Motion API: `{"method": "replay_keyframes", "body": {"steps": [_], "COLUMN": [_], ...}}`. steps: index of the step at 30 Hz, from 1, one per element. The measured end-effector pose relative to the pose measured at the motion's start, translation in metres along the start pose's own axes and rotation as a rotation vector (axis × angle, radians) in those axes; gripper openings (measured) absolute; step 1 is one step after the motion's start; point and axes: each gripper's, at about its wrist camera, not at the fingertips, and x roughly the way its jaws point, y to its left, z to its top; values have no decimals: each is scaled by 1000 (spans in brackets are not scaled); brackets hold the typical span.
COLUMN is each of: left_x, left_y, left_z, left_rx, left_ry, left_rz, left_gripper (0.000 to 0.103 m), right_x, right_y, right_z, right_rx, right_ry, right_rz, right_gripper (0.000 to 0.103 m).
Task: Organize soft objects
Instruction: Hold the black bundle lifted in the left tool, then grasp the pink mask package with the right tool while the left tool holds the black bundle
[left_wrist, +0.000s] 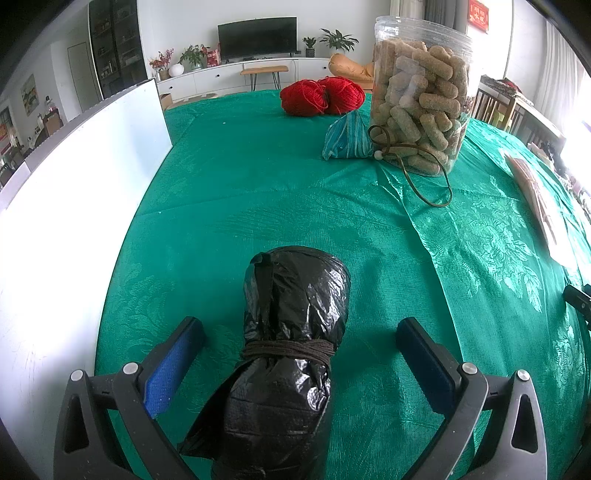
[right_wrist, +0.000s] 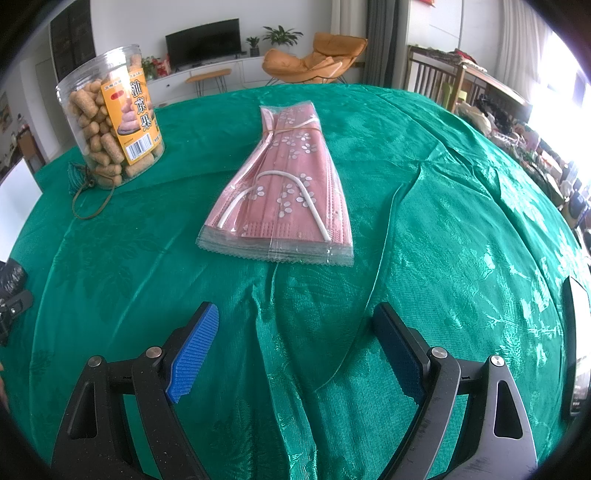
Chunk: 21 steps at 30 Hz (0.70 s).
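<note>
Your black plastic bundle lies on the green tablecloth with its long axis running straight away from you, the rounded end pointing toward the red yarn and the near end passing under the camera; a brown cord is wound around its waist. Your left gripper straddles it with the fingers spread wide, a gap of cloth showing on each side, so the pads do not touch it. Your right gripper is also spread wide over bare cloth, holding nothing. Ahead of it the pink mask pack lies flat, long axis pointing away, narrow end far. The snack jar stands upright to the left.
</note>
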Motion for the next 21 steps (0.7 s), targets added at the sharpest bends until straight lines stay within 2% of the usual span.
{"method": "replay_keyframes", "body": {"steps": [17, 19, 21], "left_x": [0, 0, 1], "left_y": [0, 0, 1], "left_z": [-1, -1, -1], "left_rx": [-1, -2, 5], "left_ry": [-1, 0, 8], "left_rz": [-1, -1, -7], "left_gripper": [103, 103, 103], "right_x": [-2, -8, -17], "right_y": [-2, -14, -35], "right_z": [0, -1, 0], "right_rx": [11, 76, 193], "right_ry": [-8, -39, -84], "right_rz": [17, 61, 128], "right_gripper": [87, 86, 86]}}
